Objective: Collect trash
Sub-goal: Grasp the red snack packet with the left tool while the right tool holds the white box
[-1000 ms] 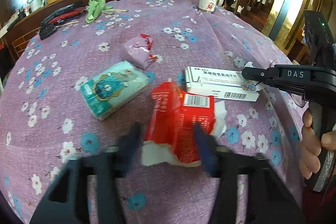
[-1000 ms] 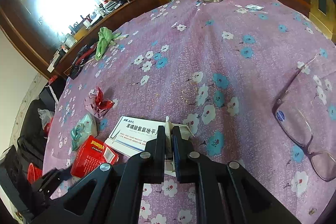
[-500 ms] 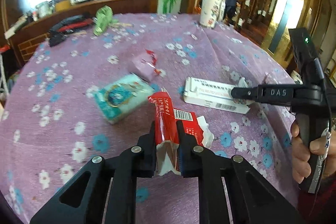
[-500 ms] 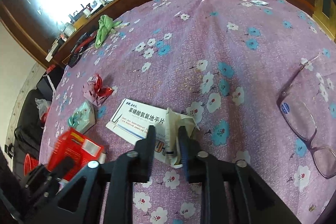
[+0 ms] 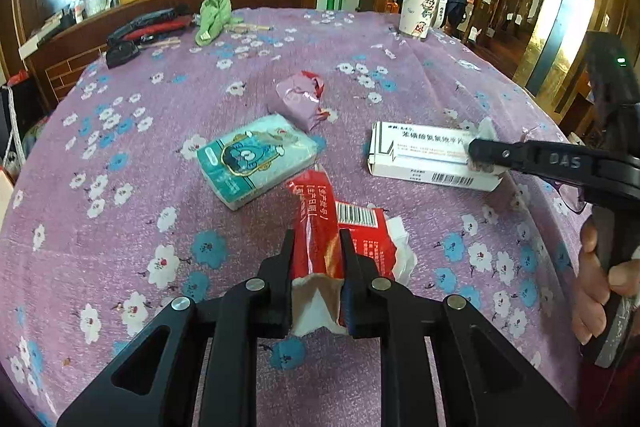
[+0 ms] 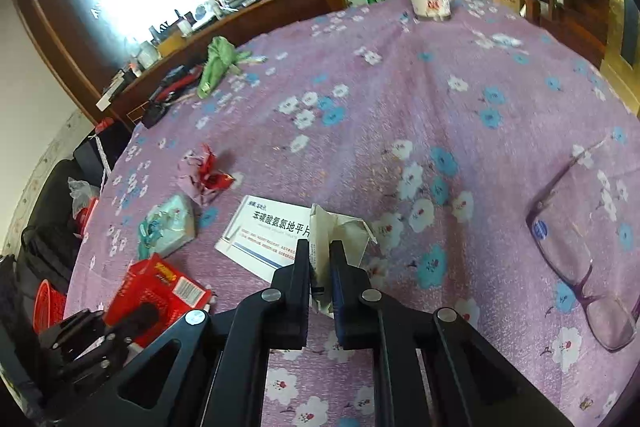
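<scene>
A red paper packet with a barcode lies near the front of the purple flowered tablecloth. My left gripper is shut on its folded near end, and white paper sticks out behind the pads. To the right lies a white medicine box. My right gripper is shut on the white paper flap at that box's near end. The right wrist view shows the left gripper on the red packet at the lower left.
A teal tissue pack and a crumpled pink-and-red wrapper lie behind the packet. Farther back stand a printed paper cup, a green cloth and black-red tools. Purple glasses lie right of the box.
My left jaws, wide around the red packet a second ago, have closed on it. My right jaws parted briefly, then closed on the white flap again.
</scene>
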A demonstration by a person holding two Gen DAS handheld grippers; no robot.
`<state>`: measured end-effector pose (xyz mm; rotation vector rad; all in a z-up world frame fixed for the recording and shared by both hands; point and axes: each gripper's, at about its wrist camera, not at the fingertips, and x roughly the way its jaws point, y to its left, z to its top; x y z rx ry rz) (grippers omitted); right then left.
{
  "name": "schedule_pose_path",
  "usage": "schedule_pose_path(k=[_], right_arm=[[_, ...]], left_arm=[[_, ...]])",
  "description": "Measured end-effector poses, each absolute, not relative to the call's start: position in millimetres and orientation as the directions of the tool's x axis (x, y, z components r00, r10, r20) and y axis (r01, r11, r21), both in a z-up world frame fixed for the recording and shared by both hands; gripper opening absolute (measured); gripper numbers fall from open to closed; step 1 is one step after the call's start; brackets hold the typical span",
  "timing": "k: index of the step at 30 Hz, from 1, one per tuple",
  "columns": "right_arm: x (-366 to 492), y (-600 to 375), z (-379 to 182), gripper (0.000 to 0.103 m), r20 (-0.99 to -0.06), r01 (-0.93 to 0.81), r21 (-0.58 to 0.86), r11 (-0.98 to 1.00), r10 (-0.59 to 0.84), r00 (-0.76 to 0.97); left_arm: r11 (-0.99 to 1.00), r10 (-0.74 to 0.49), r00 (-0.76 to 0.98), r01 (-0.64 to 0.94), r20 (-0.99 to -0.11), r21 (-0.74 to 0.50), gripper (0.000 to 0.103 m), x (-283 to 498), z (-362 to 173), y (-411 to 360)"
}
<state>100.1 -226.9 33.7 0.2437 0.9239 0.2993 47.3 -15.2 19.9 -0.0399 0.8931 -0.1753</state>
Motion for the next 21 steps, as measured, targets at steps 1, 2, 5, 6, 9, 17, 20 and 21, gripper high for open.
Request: schedule_pose_path(k=[1,2,5,6,9,17,20,21], right_arm=[[98.9,-226.3,36.0,0.008,-0.735,-0.156,0.333,0.93,0.36,0.574],[97.5,-226.2,39.0,0.008,-0.723,-0.165,0.34,0.926,0.37,0.584],[92.8,-226.9,47.0,0.008,-0.694,-0.178,0.348,0.921,0.38,0.611],[91.7,-227.7,49.5,0.008,-0.685,-0.179,0.348,0.92,0.38,0.621],[88.1,-228.9,56.8,0.008,-0.66,-0.187,0.354,0.916,0.386,0.644],[82.1,-229.6,68.0,0.008,-0.605,-0.197,0.375,0.906,0.401,0.689],[75.6,-224.0,75.5,0.008,-0.597,-0.207,0.388,0.898,0.416,0.686],[70.7,-220.2,79.9,0.008,-0.594,-0.217,0.39,0.895,0.424,0.683]], left_arm=[[0.985,-0.169,0.611,0.134,-0.773,-0.109,0.017,47.6,18.2,-14.7],[0.986,-0.164,0.614,0.128,-0.772,-0.108,0.016,47.5,17.3,-14.1],[0.986,-0.166,0.62,0.126,-0.767,-0.111,0.014,46.3,18.4,-13.1],[0.986,-0.164,0.626,0.123,-0.763,-0.112,0.014,44.9,20.0,-12.2],[0.989,-0.147,0.653,0.114,-0.743,-0.095,0.014,37.2,28.5,-10.5],[0.996,-0.085,0.737,0.061,-0.671,-0.059,0.014,-0.2,61.7,8.3],[0.998,-0.059,0.756,0.034,-0.652,-0.051,0.014,-14.3,71.8,19.7],[0.998,-0.058,0.76,0.029,-0.647,-0.055,0.014,-19.7,74.8,24.1]])
